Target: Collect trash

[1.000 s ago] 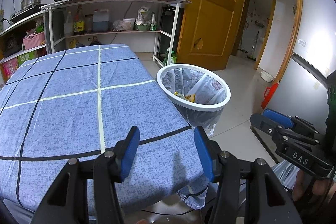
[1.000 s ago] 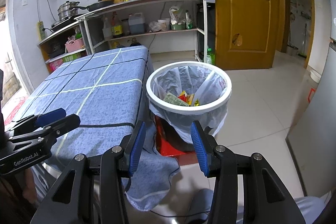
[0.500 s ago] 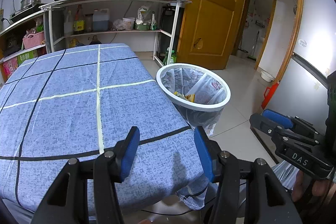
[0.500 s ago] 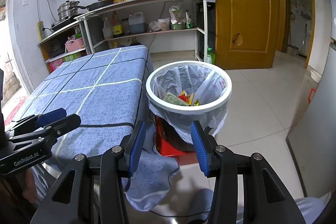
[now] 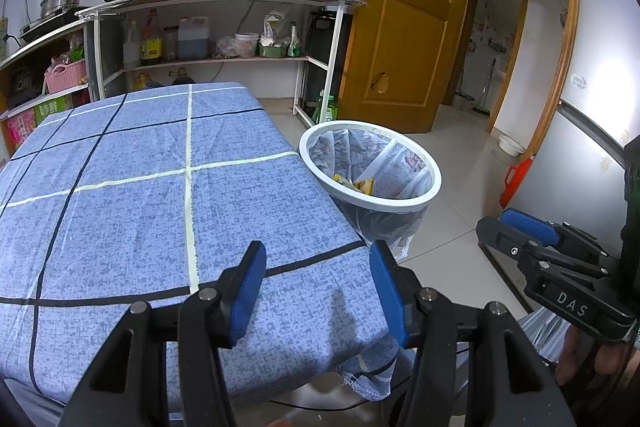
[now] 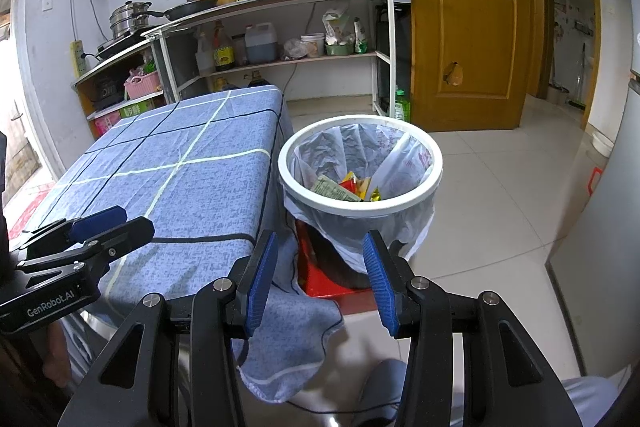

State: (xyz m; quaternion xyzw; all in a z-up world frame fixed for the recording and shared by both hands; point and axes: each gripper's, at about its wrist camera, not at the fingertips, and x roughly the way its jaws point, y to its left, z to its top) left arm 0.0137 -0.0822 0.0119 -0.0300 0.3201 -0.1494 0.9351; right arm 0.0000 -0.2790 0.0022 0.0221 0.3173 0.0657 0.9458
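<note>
Both pairs of blue-padded fingers stand apart, holding nothing: the left gripper (image 5: 316, 287) over the near edge of the blue checked cloth-covered table (image 5: 132, 187), the right gripper (image 6: 316, 277) before the white-rimmed, bag-lined bin (image 6: 360, 209) just right of it. Coloured wrappers (image 6: 346, 189) already lie inside; collecting looks finished, so next comes checking for leftovers.

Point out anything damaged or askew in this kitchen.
The wooden door has a ragged hole broken through its lower panel. The blue tablecloth hangs unevenly, one corner drooping low beside the bin.
</note>
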